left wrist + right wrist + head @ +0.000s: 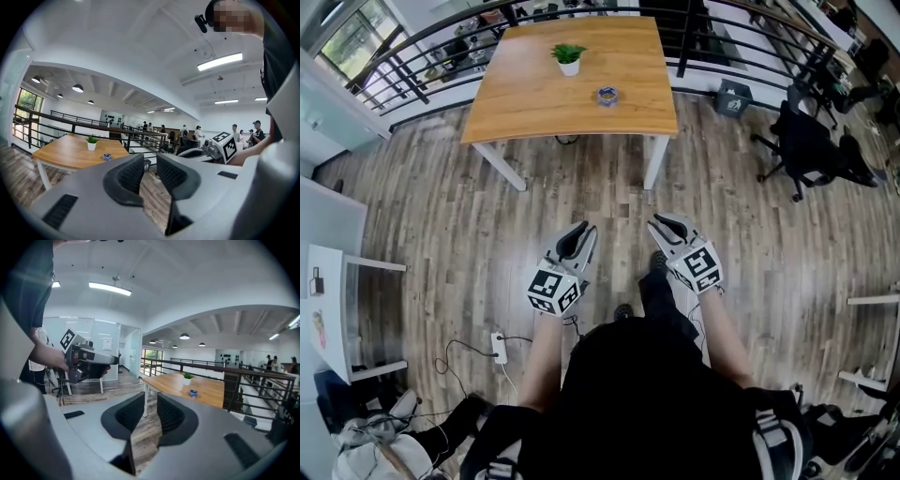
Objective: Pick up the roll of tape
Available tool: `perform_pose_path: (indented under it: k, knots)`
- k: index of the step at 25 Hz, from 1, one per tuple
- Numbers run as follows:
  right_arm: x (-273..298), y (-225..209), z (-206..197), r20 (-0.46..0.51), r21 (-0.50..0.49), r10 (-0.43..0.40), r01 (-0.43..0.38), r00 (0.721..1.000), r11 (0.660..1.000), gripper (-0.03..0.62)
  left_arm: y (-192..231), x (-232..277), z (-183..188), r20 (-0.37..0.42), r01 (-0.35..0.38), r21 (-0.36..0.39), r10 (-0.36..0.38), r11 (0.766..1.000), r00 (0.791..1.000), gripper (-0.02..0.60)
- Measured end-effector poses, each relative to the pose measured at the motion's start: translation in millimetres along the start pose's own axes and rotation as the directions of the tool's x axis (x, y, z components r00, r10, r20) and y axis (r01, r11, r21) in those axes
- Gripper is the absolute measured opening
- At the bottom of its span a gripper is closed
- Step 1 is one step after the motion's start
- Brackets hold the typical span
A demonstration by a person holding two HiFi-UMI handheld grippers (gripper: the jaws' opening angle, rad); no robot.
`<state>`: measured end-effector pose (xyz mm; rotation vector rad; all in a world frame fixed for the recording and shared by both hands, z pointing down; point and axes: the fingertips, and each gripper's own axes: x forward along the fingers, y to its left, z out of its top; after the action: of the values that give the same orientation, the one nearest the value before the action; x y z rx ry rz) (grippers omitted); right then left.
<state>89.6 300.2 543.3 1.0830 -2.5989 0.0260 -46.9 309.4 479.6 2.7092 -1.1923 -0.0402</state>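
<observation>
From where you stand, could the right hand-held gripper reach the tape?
Probably not: the tape sits on the table, a stretch of floor beyond the right hand-held gripper; nothing blocks the approach.

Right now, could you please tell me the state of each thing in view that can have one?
left gripper: jaws slightly apart, nothing between them.
right gripper: jaws slightly apart, nothing between them.
roll of tape: lying on the table, untouched, far from both grippers.
potted plant: upright on the table, apart from the roll of tape.
</observation>
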Motion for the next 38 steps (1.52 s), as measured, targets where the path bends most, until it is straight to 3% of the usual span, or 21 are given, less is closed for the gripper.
perform_pose_path:
  k: [3, 12, 19, 25, 38]
  knots:
    - [0, -2, 6, 0.021, 0.006, -0.008, 0.007, 1.0, 1.0, 0.157, 0, 2, 2, 0.006, 0.005, -0.006, -0.005, 1.0, 1.0, 0.166]
    - [1, -14, 9, 0.061, 0.024, -0.046, 0.045, 0.997, 0.999, 0.416, 7, 4, -3, -0.005, -0.025, 0.004, 0.025, 1.0, 1.0, 0.264]
    - [4, -22, -3, 0.043, 0.041, -0.031, 0.029, 0.999, 0.999, 0.408, 4, 9, -10, -0.016, -0.012, -0.02, 0.012, 1.0, 1.0, 0.272]
    - [9, -36, 2, 0.061, 0.071, -0.043, 0.038, 0.997, 0.997, 0.399, 14, 21, -9, -0.024, -0.028, 0.004, 0.028, 1.0, 0.999, 0.272]
    - [31, -95, -1, 0.052, 0.076, -0.023, 0.019, 0.998, 0.997, 0.385, 35, 81, -1, -0.057, -0.043, 0.014, 0.044, 0.999, 0.997, 0.272]
